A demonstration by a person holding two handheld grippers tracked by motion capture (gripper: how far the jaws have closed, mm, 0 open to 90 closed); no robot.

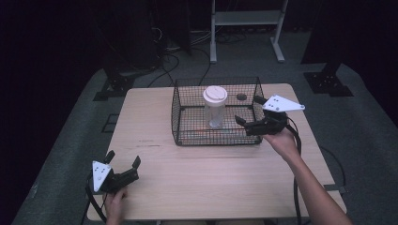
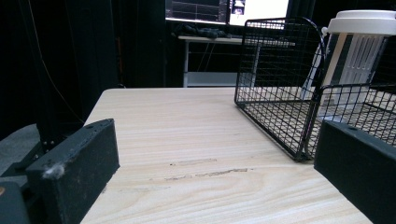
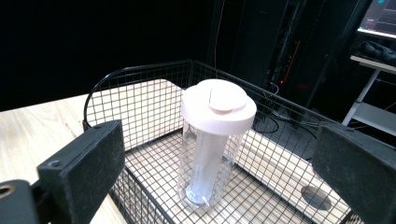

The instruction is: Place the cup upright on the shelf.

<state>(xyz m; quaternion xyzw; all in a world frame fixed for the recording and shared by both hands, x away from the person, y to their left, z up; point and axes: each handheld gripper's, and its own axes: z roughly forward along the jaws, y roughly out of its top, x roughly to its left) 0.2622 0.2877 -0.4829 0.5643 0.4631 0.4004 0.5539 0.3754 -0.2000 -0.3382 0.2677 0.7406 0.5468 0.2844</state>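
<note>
A clear plastic bottle (image 1: pixel 215 108) with a white lid stands upright inside a black wire basket (image 1: pixel 187 136) on the far middle of the wooden table (image 1: pixel 155 164). My right gripper (image 1: pixel 248 111) is open at the basket's right side, its jaws spread and aimed at the bottle (image 3: pixel 212 149) from above the basket's rim (image 3: pixel 135 70). My left gripper (image 1: pixel 123 160) rests open near the table's front left corner, nothing between its jaws. In the left gripper view the basket (image 2: pixel 275 98) and the bottle (image 2: pixel 355 51) lie ahead to the right.
A small dark round disc (image 1: pixel 241 97) lies on the table behind the basket, seen through the mesh (image 3: pixel 315 197). A white metal stand (image 1: pixel 246 28) and cables sit on the grey floor beyond the table. Dark drapes surround the space.
</note>
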